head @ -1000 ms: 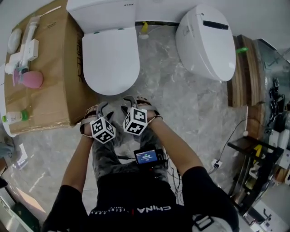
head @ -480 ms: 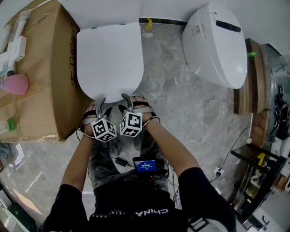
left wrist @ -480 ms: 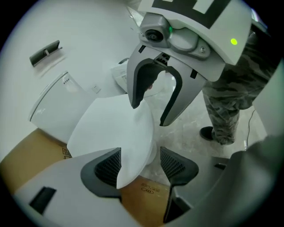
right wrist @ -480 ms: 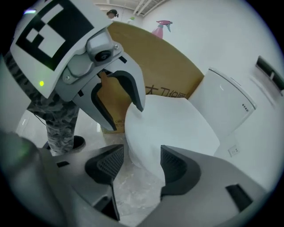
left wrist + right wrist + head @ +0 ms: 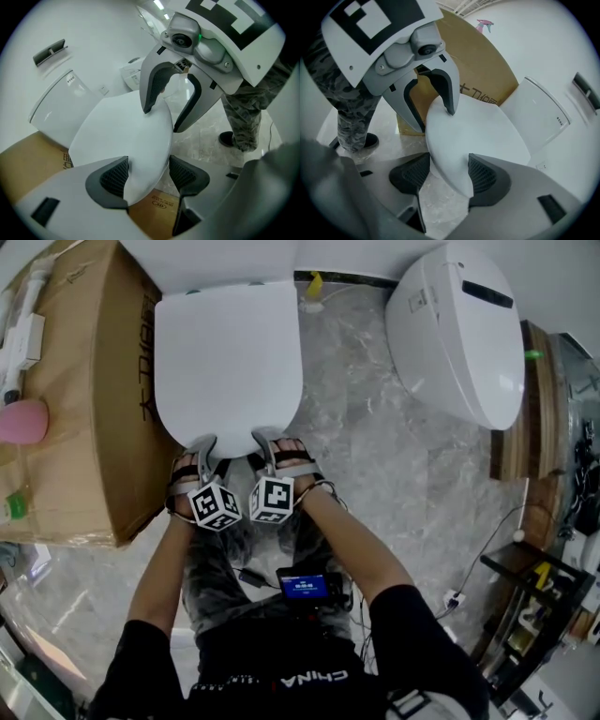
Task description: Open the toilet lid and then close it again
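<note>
Nearest, at the toilet lid's [image 5: 228, 357] front edge, both tools sit side by side. A second ago they hung short of that edge, over the marble floor [image 5: 375, 465]; now their tips reach it. The left gripper [image 5: 149, 174] has just been spreading its jaws, which stand wide with the lid's rim between the pads and not clamped. The right gripper [image 5: 447, 174] has likewise just been opening, with the same rim in its gap (daylight shows beside one pad). The lid lies flat and closed, as before. Left of the lid stands a cardboard box [image 5: 89, 427]; right of it, well apart, a second toilet [image 5: 459, 329].
</note>
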